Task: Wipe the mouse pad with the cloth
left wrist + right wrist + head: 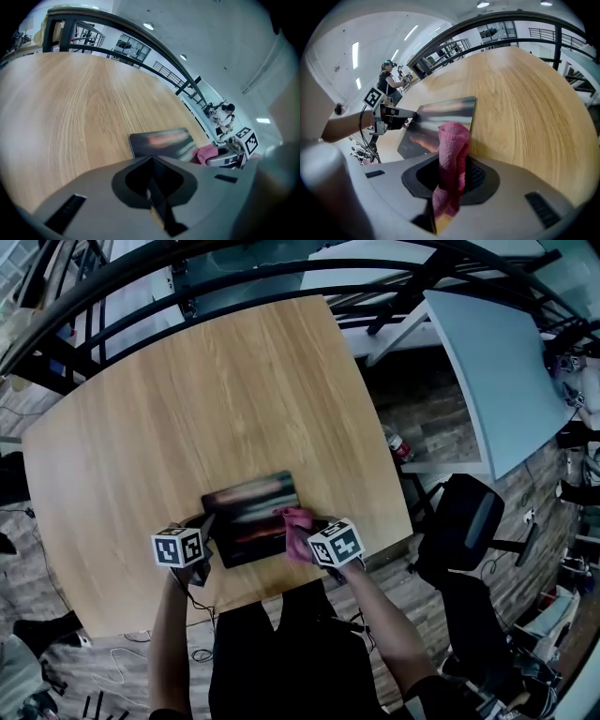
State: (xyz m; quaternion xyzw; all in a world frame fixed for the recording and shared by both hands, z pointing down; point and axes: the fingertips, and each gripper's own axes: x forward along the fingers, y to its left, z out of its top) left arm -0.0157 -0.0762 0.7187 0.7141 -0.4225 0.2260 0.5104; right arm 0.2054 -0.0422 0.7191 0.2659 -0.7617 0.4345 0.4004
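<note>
Right tool pinches the cloth at the pad's 3 o'clock edge. Left tool, pressed together, sits at 9 o'clock. Wiping seems barely begun.

Grey left gripper and right gripper each bear a black-and-white marker cube.

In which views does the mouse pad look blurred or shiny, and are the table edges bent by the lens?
Head view: the table edges bow outward, and the mouse pad print looks smeared. Right gripper view: pale glare lies across the pad, while the cloth is sharp. Left gripper view: dark corners, pad print soft.
</note>
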